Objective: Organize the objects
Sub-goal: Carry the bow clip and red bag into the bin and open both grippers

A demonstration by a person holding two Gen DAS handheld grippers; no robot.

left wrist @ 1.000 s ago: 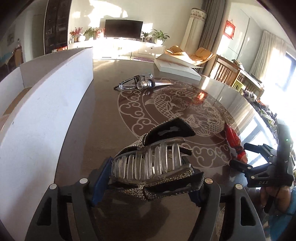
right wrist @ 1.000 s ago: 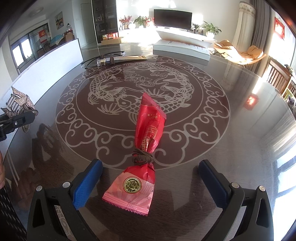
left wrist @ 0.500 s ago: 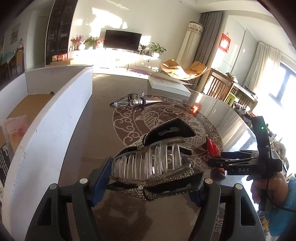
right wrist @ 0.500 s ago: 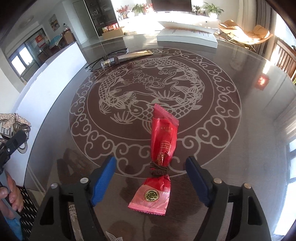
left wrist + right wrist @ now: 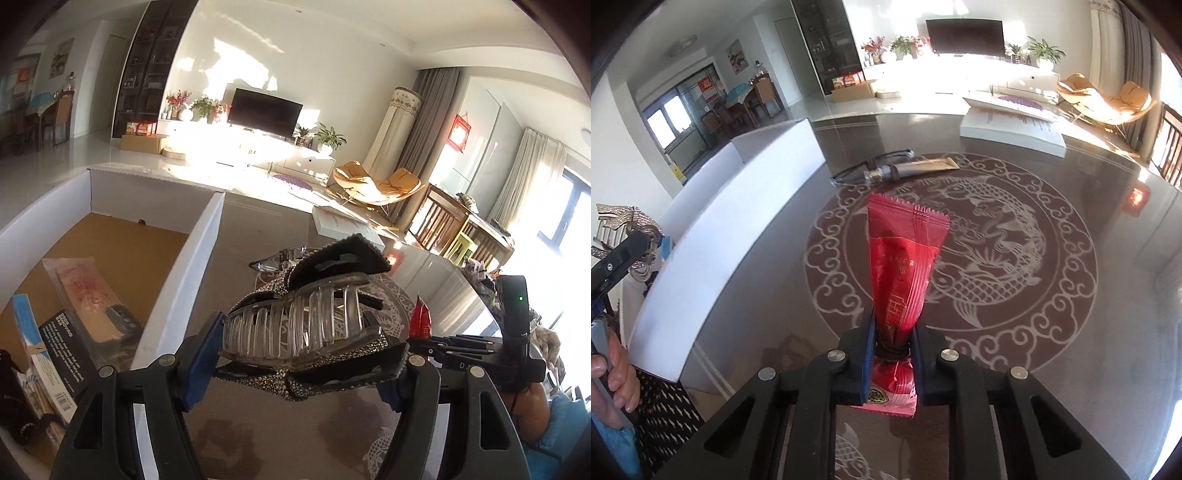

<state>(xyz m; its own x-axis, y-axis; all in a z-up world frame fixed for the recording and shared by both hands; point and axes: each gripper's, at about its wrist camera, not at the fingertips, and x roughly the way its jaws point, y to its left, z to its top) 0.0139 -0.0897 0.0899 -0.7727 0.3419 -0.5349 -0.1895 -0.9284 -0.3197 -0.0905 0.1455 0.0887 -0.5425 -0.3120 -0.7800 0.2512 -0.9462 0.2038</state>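
My left gripper point(image 5: 303, 363) is shut on a rhinestone hair claw clip point(image 5: 306, 321), held above the dark table beside the white box point(image 5: 184, 277). My right gripper point(image 5: 892, 365) is shut on the tied neck of a red snack packet point(image 5: 905, 266), which stands lifted off the table and points away from me. In the left wrist view the right gripper point(image 5: 458, 347) shows at the right with the red packet point(image 5: 421, 321) in it. The hair clip point(image 5: 624, 229) also shows at the left edge of the right wrist view.
The white box holds a book point(image 5: 33, 339), a dark packet point(image 5: 70, 354) and a clear packaged item point(image 5: 88, 295). Glasses point(image 5: 871, 164) and a gold tube point(image 5: 916, 168) lie at the far side of the fish-patterned table point(image 5: 1071, 295). A flat white box point(image 5: 1012, 129) sits further back.
The right gripper closed on the red packet and lifted it off the table. The left gripper rose with the hair clip, bringing the inside of the white box into view.
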